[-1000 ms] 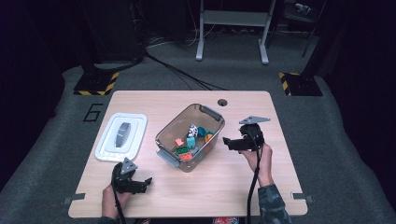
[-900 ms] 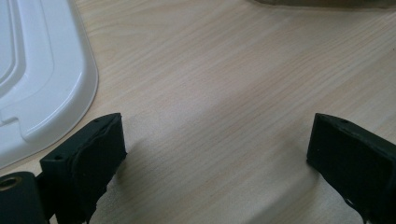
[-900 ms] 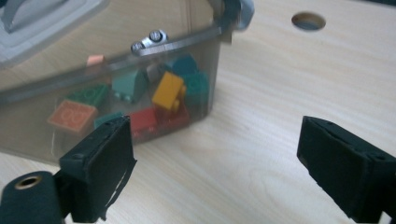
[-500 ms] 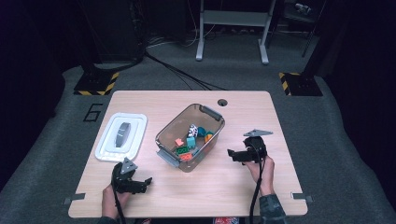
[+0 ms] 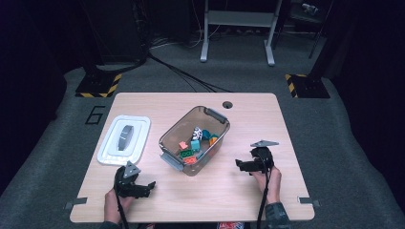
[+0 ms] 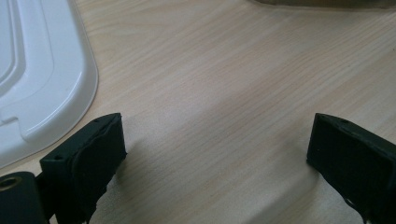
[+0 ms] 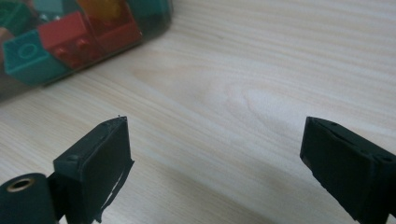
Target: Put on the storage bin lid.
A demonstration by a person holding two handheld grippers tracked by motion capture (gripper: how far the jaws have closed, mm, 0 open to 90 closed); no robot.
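A clear plastic bin (image 5: 165,138) sits at the table's middle, holding several coloured toy bricks (image 5: 191,152). My left gripper (image 5: 149,184) rests low at the front left, open with nothing between its jaws, which point right over bare wood (image 6: 217,140). My right gripper (image 5: 239,165) is low over the table to the right of the bin, its jaws pointing left. It stands open over bare wood (image 7: 215,144), and nothing lies between the jaws. In the right gripper view, the bin's wall (image 7: 154,28) with red and teal bricks behind it is ahead on the left.
A white lid (image 5: 111,148) with a grey handle (image 5: 125,137) lies left of the bin; its edge (image 6: 42,79) shows beside my left jaw. A round hole (image 5: 227,104) is in the table's far edge. Dark floor surrounds the table.
My right gripper has come down toward the tabletop and slightly toward the front edge. The left gripper, the bin and the lid have not moved.
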